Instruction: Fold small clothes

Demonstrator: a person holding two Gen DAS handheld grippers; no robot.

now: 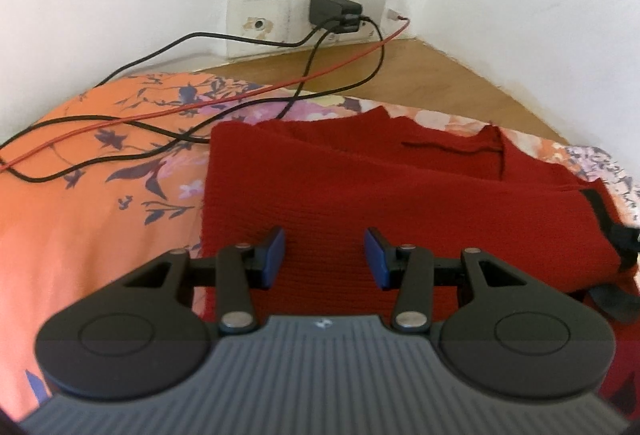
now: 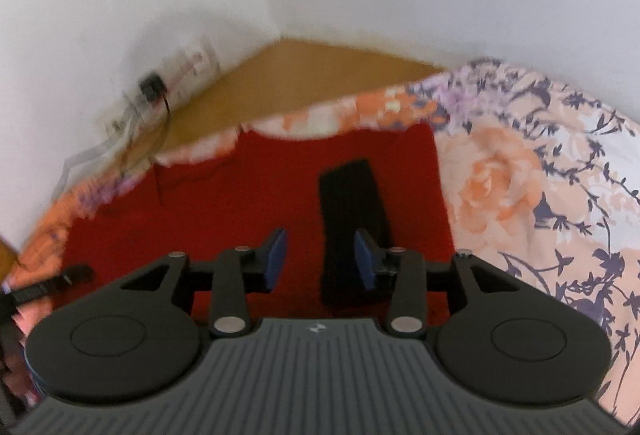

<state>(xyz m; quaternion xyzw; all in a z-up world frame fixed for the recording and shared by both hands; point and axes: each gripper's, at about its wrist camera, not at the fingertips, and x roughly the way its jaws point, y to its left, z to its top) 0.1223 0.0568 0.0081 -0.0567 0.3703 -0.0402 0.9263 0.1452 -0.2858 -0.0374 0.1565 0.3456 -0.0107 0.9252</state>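
Observation:
A red knitted garment [image 1: 380, 195] lies spread flat on a floral bedsheet [image 1: 92, 171]. My left gripper [image 1: 325, 255] hovers over its near left part, open, nothing between the blue pads [image 1: 276, 255]. In the right wrist view the same red garment [image 2: 240, 203] shows a black ribbed band [image 2: 348, 195] lying on it. My right gripper [image 2: 321, 255] is open above the near end of that band, its right pad [image 2: 364, 259] over the band. The other gripper's black fingertip [image 2: 60, 281] shows at the left edge.
Black and red cables [image 1: 160, 115] run across the sheet from a charger [image 1: 334, 13] plugged into a wall socket. A wooden ledge [image 1: 400, 75] borders the white walls behind. The floral sheet [image 2: 540, 195] extends right of the garment.

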